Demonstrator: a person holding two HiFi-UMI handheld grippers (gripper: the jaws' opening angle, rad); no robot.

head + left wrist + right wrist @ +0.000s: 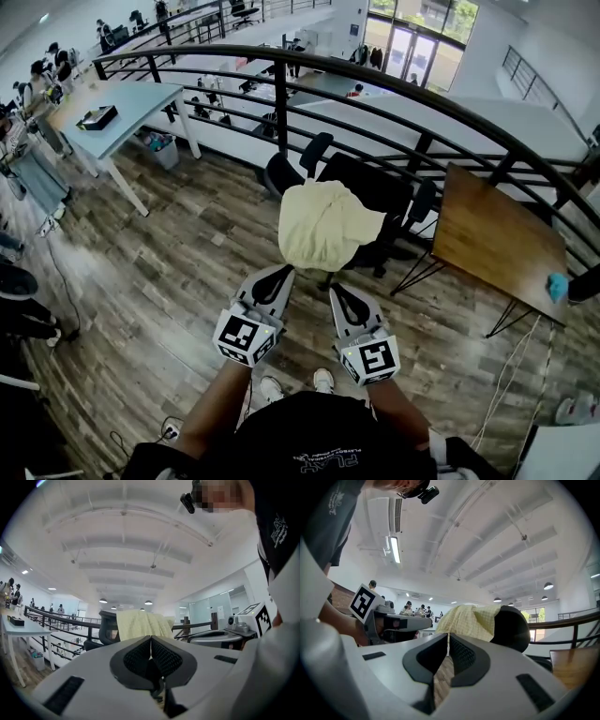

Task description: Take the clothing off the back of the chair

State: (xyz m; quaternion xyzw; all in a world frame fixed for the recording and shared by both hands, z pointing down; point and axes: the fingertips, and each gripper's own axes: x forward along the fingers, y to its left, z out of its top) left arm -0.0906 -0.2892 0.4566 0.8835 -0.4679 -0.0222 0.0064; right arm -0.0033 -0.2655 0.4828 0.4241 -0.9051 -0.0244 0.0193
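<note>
A pale yellow garment [323,225] hangs over the back of a black office chair [375,192] that stands by the railing. Both grippers are held level just short of it, side by side. My left gripper [281,273] is shut with nothing in it, its tip near the garment's lower left edge. My right gripper [336,290] is also shut and empty, just below the garment's hem. In the left gripper view the garment [140,624] rises behind the closed jaw tips [151,637]. The right gripper view shows the garment [471,619] and the chair back [511,627] beyond its closed tips [448,634].
A curved black railing [281,94] runs behind the chair. A wooden table [492,234] with a blue object [558,286] stands at the right. A light blue table [112,117] is at the far left, with people seated beyond it. Cables lie on the wooden floor.
</note>
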